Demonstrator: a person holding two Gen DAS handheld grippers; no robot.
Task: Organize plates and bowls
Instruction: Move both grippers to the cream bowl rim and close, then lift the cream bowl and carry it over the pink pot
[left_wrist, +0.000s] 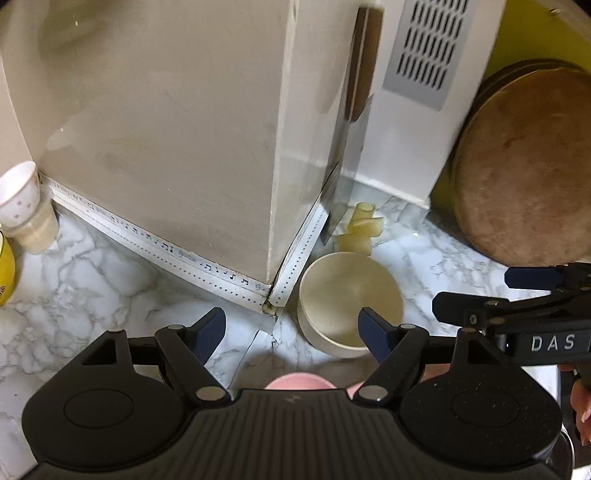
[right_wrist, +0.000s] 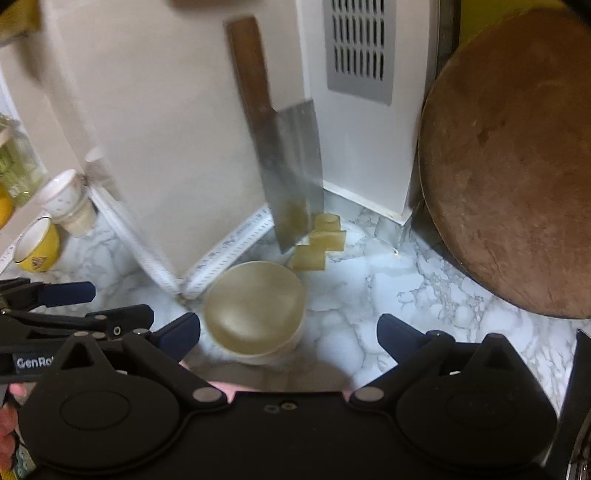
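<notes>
Centrally, cream round bowl (left_wrist: 349, 299), smooth and matte, on marble-veined counter (left_wrist: 92, 280) beside wall corner; left claw (left_wrist: 293, 330) and right claw (right_wrist: 288, 334) both spread, empty; steel cleaver (right_wrist: 291, 177) and round wooden board (right_wrist: 517, 166) behind bowl.

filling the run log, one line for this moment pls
left gripper: open, empty | right gripper: open, empty | cream bowl: on marble counter, ungrasped | cleaver: leaning behind it

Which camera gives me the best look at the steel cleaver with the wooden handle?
The right wrist view: the steel cleaver with the wooden handle faces the camera, blade and handle broadside, though blurred. The left wrist view shows it nearly edge-on, a thin sliver against the wall.
</notes>
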